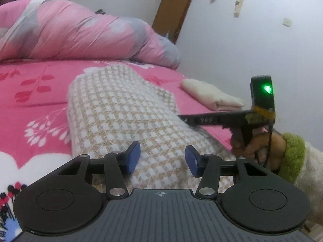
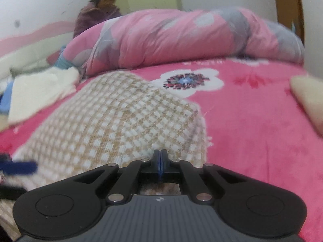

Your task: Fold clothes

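A pink floral bedsheet (image 1: 40,100) covers the bed, and everything lies on it. At the far left of the right wrist view, near the bed's left edge, sits a loose heap of cream cloth (image 2: 42,92) with something light blue beside it, too blurred to name. Behind it, past the far edge of the bed, a person in a dark purple top (image 2: 94,16) sits against the wall. Along the far edge runs a bulky pink-and-grey quilt (image 1: 76,32), bunched into a long roll. In the middle of the bed, reaching toward the near edge, lies the checked beige-and-white garment (image 1: 121,117) — a thick knit piece, rumpled rather than flat, its far end rounded and its right border turned over. The left gripper (image 1: 163,158) hovers at the garment's near part with its blue pads (image 1: 133,157) standing apart; the cloth shows in the gap, but no pad presses on it. The right gripper (image 2: 160,161) has its blue pads brought fully together at the garment's near right part; whether a pinch of fabric sits between them cannot be told. In the left wrist view that same tool reaches in from the right, its black fingers lying against the garment's right border, held by a hand (image 1: 260,149) in a cream sleeve with a green fuzzy cuff (image 1: 292,157). Further right, near the bed's right edge, rests a folded cream garment (image 1: 212,94) — well apart from the checked one.
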A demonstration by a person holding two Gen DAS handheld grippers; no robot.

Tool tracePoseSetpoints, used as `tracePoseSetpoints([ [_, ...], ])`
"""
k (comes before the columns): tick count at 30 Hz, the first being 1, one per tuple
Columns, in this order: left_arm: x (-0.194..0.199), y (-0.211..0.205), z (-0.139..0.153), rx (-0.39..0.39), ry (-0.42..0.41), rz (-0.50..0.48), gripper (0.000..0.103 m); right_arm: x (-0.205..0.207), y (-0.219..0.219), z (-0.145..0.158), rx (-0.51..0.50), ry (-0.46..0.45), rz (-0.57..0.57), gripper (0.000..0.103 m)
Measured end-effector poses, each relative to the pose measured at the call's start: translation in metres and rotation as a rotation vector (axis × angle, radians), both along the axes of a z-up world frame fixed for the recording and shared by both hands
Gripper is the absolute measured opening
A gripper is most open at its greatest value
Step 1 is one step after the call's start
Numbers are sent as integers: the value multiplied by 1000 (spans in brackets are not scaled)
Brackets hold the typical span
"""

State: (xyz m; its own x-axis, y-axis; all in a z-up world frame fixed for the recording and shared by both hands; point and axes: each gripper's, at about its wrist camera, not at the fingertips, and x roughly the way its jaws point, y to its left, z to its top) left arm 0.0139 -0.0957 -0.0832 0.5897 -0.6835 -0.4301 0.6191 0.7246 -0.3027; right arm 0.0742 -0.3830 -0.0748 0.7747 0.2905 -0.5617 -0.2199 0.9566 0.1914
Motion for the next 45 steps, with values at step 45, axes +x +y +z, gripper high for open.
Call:
tracePoseSetpoints([
  [45, 3, 9, 8, -80, 78, 22, 51, 115, 110, 18, -212, 78, 100, 0],
])
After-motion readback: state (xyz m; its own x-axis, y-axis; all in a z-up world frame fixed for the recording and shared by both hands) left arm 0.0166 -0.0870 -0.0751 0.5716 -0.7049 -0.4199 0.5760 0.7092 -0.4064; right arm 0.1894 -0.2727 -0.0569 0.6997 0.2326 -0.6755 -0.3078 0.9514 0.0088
